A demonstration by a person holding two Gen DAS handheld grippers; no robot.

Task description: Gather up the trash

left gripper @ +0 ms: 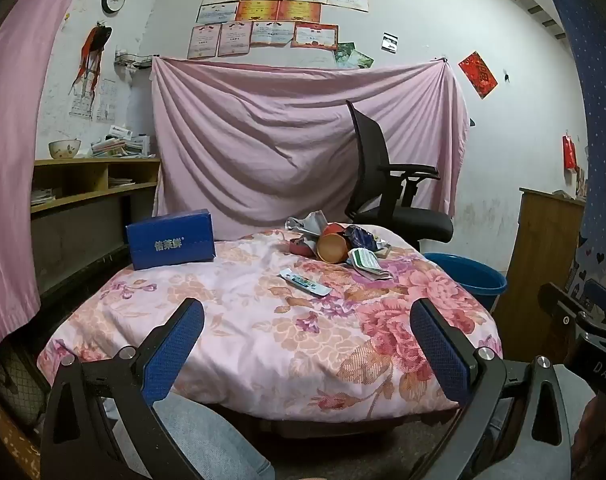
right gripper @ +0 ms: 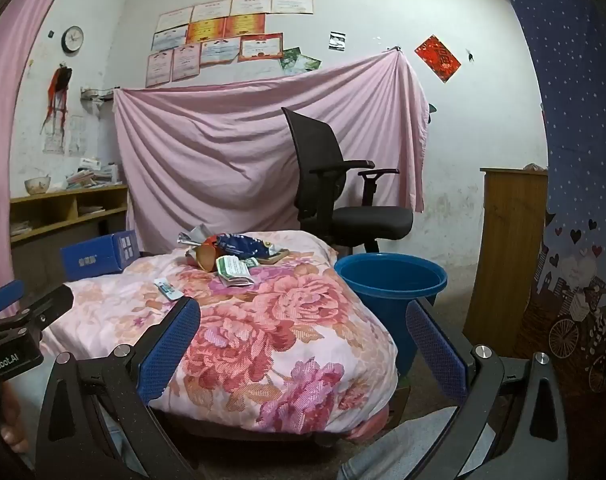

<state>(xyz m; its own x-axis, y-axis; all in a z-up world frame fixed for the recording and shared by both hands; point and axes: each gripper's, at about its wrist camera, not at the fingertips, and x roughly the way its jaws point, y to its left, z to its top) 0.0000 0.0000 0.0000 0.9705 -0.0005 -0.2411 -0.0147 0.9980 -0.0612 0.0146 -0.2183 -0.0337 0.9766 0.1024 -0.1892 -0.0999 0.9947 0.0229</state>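
Both units idle at the near edge; left hand-held gripper (left gripper: 307, 344) spread wide, empty; right hand-held gripper (right gripper: 303, 344) likewise spread, empty. Trash pile (left gripper: 339, 242) heaped at the far side of the floral-covered counter (left gripper: 263, 340); one loose wrapper (left gripper: 305, 283) nearer. Blue bucket (right gripper: 391, 276) stands just beside the counter, apparently positioned to receive it.

Ahead of the left gripper's fingers (left gripper: 175, 344): flower-printed quilt (left gripper: 263, 340), bearing crumpled wrapper pile (left gripper: 337, 242) far side, flat sachet (left gripper: 305, 282) nearer, blue cardboard box (left gripper: 170, 238) left. Blue plastic bucket (right gripper: 391, 280) right of quilt; black mesh office chair (right gripper: 335, 184) behind.
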